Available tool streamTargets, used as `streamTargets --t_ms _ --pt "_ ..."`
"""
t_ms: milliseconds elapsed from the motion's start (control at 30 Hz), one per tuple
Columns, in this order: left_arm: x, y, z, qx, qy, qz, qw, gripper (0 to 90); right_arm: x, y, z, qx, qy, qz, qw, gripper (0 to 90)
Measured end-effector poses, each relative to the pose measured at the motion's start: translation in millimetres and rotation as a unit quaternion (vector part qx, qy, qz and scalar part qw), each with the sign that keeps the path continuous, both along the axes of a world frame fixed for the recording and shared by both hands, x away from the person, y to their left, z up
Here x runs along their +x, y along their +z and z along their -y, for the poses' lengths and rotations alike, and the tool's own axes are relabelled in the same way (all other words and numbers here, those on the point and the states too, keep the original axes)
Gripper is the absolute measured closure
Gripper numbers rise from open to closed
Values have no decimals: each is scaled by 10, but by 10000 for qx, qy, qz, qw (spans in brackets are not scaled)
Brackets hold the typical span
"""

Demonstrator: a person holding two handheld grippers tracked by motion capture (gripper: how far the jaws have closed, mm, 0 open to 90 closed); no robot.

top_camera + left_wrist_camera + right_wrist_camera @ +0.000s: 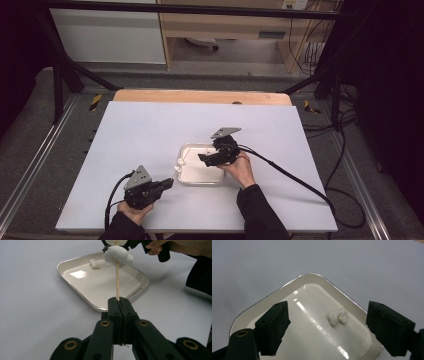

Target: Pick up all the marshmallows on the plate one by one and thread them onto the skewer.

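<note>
My left gripper (119,302) is shut on the lower end of a thin wooden skewer (117,280). A white marshmallow (118,255) is spiked on the skewer, and it hangs over the near left edge of a shallow white tray (200,184). In the high view this gripper (170,182) sits low at the front left. My right gripper (328,308) stands open above the tray (312,340), its jaws wide on either side of a loose white marshmallow piece (338,316) lying on the tray floor. Nothing touches its pads.
The tray (100,287) rests mid-table on a white sheet (150,130), with a wooden table edge (200,96) beyond. Black cables trail from both grippers toward the table's front and right. A dark frame and shelving stand behind.
</note>
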State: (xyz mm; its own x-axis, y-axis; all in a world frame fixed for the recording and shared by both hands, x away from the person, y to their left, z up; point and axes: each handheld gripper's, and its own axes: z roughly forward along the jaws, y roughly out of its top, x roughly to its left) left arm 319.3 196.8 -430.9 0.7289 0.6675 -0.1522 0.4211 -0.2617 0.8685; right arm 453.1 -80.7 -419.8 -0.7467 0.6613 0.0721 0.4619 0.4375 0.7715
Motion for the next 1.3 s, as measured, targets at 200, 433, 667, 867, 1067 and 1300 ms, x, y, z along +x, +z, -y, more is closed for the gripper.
streamTargets --t_ms 200,433,667,867,1067,1300 --pt "4 0 -3 -16 -7 -13 10000 884 58 -99 -25 -171 -84 161 9997 342" --pt "4 0 4 -13 -28 -14 10000 884 141 -201 -59 -256 -37 -74 9996 435" --pt "7 0 1 -16 -26 -19 10000 884 200 -278 -84 -378 -20 -102 9992 519" --pt "6 -2 5 -6 -28 -21 10000 884 194 -298 -90 -434 -7 -28 9991 589" --pt "3 -1 6 -8 -37 -22 10000 884 188 -309 -93 -406 -82 53 9991 667" --pt "2 0 9 -2 -52 -17 10000 884 195 -293 -72 -341 -156 -102 9992 710"
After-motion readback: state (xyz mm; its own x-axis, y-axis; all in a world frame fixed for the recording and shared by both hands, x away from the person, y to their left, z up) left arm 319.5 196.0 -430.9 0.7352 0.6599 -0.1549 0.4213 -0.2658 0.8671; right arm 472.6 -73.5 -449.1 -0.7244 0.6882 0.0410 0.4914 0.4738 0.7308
